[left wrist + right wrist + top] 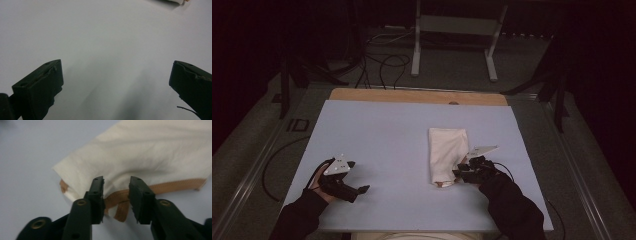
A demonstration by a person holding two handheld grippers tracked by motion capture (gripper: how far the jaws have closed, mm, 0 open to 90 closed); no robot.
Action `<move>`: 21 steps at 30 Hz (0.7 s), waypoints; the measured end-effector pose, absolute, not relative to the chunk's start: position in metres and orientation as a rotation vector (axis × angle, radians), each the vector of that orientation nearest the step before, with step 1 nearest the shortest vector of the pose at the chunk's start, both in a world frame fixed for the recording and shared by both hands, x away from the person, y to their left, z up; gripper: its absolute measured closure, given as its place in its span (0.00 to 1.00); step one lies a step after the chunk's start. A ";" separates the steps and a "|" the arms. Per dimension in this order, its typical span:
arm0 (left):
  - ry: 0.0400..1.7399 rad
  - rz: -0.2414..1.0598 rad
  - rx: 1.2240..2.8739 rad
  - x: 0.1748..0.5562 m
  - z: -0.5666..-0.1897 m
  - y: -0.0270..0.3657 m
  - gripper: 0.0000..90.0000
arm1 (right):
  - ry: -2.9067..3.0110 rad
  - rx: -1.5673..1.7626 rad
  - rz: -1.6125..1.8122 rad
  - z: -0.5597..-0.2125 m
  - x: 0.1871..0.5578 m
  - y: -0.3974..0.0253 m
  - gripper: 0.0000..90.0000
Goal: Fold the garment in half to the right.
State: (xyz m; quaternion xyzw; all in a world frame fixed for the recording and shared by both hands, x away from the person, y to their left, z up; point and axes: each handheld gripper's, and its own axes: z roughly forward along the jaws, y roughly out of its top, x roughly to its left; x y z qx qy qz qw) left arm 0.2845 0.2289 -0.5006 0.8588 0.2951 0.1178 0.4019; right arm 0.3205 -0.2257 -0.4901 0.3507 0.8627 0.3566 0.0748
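A cream cloth (446,150) with an orange hem lies folded on the pale blue mat (382,130), right of centre. My right gripper (458,172) is at the cloth's near right corner. In the right gripper view the jaws (116,182) stand a narrow gap apart, astride the cloth (150,152) where its orange hem buckles between them. My left gripper (357,176) rests at the mat's near left, wide open over bare mat (116,72), with nothing between its jaws. A corner of the cloth (175,1) peeks in at the top edge of the left gripper view.
A wooden board edge (412,96) shows behind the mat. Beyond the table stand a white metal frame (457,30) and loose black cables (382,65) on the dark floor. The person's dark sleeves come in from the bottom.
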 end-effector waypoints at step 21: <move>0.746 0.295 2.175 0.284 -0.502 0.229 0.00 | 2.625 1.048 1.052 -0.512 0.307 -0.242 0.89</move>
